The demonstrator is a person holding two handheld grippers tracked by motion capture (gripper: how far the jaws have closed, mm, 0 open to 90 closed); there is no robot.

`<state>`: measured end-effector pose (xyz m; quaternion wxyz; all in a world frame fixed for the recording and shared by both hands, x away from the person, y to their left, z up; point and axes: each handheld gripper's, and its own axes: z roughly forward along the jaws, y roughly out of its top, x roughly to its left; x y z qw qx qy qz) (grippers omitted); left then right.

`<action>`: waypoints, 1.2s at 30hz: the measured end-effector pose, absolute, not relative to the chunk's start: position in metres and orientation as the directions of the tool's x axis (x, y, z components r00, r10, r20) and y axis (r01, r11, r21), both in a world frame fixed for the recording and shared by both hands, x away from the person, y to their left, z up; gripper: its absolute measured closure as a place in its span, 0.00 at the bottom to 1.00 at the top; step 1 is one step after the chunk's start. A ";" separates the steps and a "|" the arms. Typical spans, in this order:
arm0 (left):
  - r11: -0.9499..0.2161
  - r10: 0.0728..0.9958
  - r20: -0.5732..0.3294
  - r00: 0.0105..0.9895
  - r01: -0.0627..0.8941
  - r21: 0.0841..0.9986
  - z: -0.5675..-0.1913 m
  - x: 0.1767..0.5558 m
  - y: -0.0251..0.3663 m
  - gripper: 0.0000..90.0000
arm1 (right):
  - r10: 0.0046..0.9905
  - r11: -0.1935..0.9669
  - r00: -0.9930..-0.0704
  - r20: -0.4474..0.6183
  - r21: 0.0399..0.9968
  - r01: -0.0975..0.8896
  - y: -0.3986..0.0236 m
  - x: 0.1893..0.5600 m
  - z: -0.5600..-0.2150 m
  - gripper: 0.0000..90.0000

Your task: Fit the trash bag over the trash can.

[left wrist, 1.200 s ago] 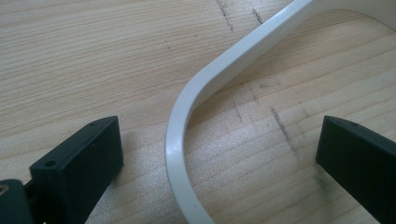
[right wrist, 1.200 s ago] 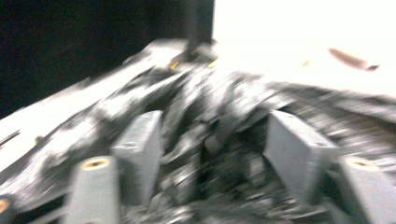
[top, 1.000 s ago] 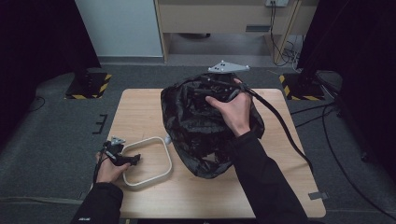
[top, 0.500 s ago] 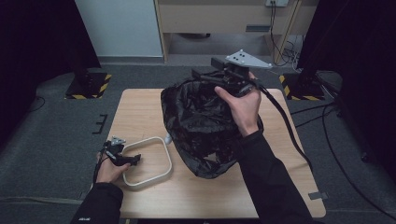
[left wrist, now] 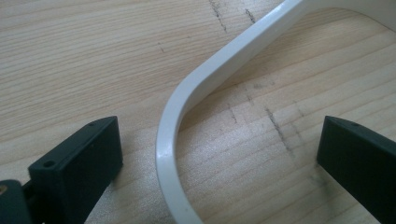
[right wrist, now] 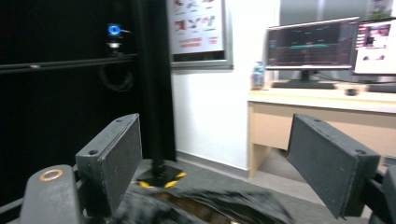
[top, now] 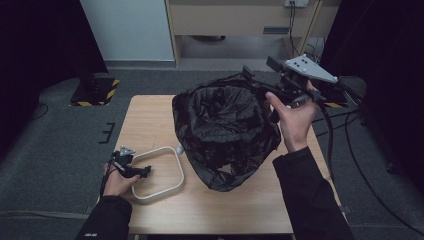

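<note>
Lifting clear at upper right, the right gripper [top: 257,85] has just opened, empty, releasing the bag [top: 225,130]; the left gripper [left wrist: 219,154] straddles the ring [left wrist: 187,116], jaws wide.

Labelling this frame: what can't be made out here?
- Inside of the black bag: high view, dark crumpled folds hide it.
- White frame: left gripper view, cut off by the edges.
- Bag rim: right gripper view, blurred below the open right claw.
</note>
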<state>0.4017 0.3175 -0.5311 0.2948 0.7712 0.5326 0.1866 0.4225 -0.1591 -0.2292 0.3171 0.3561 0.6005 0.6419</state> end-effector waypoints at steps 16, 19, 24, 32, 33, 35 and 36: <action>-0.267 0.929 -0.021 0.368 0.711 0.651 -0.530 0.402 0.317 0.01 | 0.903 -0.122 -0.396 0.164 0.984 0.130 -0.245 0.423 -0.315 0.17; -0.266 0.929 -0.023 0.370 0.709 0.653 -0.531 0.401 0.317 0.01 | 0.907 -0.120 -0.383 0.173 0.980 0.159 -0.254 0.423 -0.330 0.17; -0.266 0.927 -0.027 0.374 0.706 0.656 -0.530 0.401 0.317 0.04 | 0.915 -0.094 -0.362 0.177 0.967 0.235 -0.270 0.422 -0.363 0.17; -0.256 0.929 -0.034 0.367 0.710 0.656 -0.527 0.401 0.319 0.12 | 0.926 -0.047 -0.339 0.165 0.943 0.331 -0.285 0.419 -0.406 0.17; -0.255 0.930 -0.035 0.366 0.712 0.654 -0.527 0.401 0.319 0.13 | 0.926 -0.044 -0.337 0.169 0.937 0.347 -0.286 0.419 -0.411 0.17; -0.251 0.931 -0.040 0.363 0.714 0.654 -0.526 0.400 0.320 0.15 | 0.928 -0.040 -0.330 0.172 0.927 0.372 -0.289 0.419 -0.421 0.17; -0.248 0.931 -0.043 0.362 0.715 0.653 -0.526 0.400 0.320 0.16 | 0.928 -0.034 -0.329 0.172 0.923 0.384 -0.291 0.419 -0.426 0.16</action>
